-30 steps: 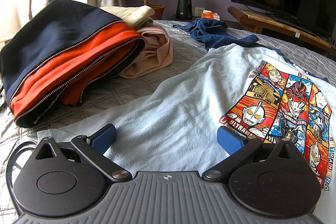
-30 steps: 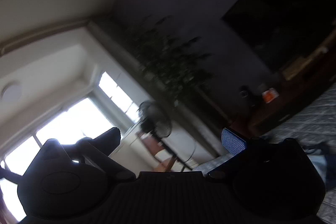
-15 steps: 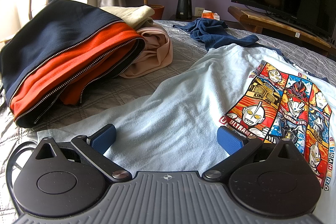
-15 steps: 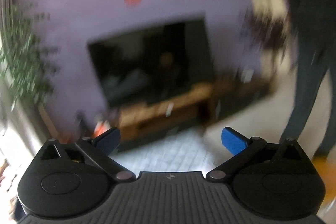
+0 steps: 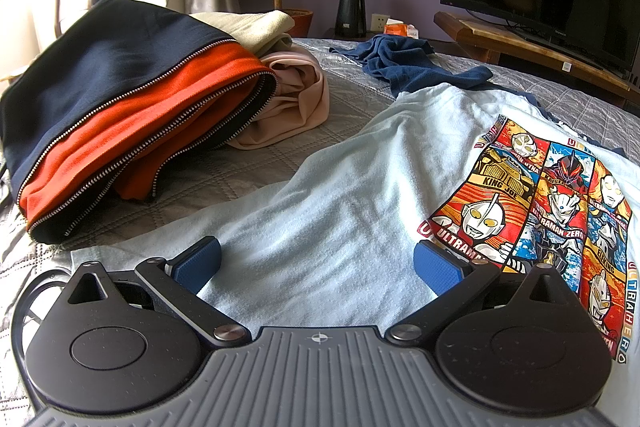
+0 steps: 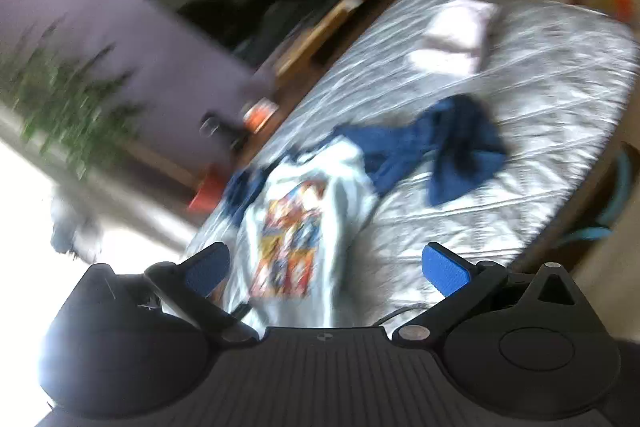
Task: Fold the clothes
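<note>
On the pale blue T-shirt (image 5: 328, 187), in the left wrist view, we read the comic-panel print (image 5: 536, 203): "KING JOE" on the gold panel, "ULTRAMAN" under the silver-faced figure, "ULTRAMAN ZERO" on the middle panel, "ULTRA HERO" running down its right edge. The right wrist view is too blurred to read.

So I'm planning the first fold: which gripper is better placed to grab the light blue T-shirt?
Left gripper: open, low over the light blue T-shirt. The right gripper is open but high above it.
</note>
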